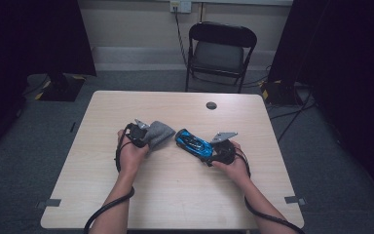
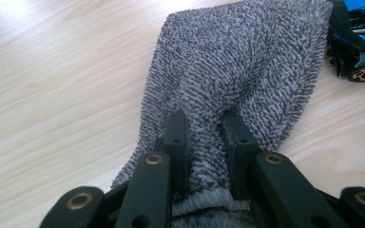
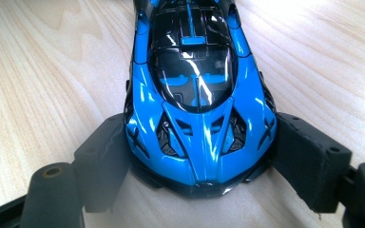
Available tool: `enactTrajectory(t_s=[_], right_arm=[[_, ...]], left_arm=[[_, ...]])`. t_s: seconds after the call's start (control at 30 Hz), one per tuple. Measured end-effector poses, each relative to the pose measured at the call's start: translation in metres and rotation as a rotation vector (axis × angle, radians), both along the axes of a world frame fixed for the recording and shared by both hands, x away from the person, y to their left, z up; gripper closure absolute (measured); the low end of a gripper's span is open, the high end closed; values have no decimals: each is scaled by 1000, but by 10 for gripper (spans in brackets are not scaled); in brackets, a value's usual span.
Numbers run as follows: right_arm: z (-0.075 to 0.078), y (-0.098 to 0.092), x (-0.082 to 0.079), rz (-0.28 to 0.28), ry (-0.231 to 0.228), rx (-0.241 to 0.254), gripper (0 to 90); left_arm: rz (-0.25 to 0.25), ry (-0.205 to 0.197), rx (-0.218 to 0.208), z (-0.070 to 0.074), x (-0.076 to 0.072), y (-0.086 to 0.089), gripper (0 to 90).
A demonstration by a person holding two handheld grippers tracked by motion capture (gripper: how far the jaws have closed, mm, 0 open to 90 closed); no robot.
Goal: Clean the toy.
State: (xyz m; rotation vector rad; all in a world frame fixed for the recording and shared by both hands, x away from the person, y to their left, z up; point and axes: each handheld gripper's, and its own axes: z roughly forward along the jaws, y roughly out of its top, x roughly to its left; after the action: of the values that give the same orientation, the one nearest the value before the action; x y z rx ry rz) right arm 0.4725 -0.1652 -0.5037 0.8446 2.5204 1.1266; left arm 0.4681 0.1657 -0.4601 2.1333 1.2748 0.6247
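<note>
While my right claw (image 3: 197, 156) clamps the glossy blue toy sports car (image 1: 193, 144) at the centre of the high view to keep it steady, my left claw (image 2: 204, 137) pinches the grey terry cloth (image 1: 158, 132) just left of it, apparently ready for wiping.

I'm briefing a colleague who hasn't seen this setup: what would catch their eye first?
A glossy blue toy car sits mid-table, its end clamped between the right gripper jaws. Just left of it, the left gripper pinches a grey cloth that lies close to the car. Behind the table stands a black folding chair.
</note>
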Motion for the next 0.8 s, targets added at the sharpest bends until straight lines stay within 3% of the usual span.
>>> enactTrajectory(t_s=[0.1, 0.13, 0.23, 0.37, 0.63, 0.8], right_arm=[[0, 0, 0, 0, 0, 0, 236], [0, 0, 0, 0, 0, 0, 236], [0, 0, 0, 0, 0, 0, 236], [0, 0, 0, 1, -1, 0, 236], [0, 0, 0, 0, -1, 0, 236], [0, 0, 0, 1, -1, 0, 236]], left_arm=[[-3, -12, -4, 4, -4, 1, 752], [-2, -30, -32, 8, -9, 1, 752], [-14, -44, -47, 14, -14, -2, 752], [-24, -50, -62, 21, -18, -6, 753], [-104, -85, -99, 32, -30, -33, 754], [-154, -85, -90, 32, -34, -51, 754]])
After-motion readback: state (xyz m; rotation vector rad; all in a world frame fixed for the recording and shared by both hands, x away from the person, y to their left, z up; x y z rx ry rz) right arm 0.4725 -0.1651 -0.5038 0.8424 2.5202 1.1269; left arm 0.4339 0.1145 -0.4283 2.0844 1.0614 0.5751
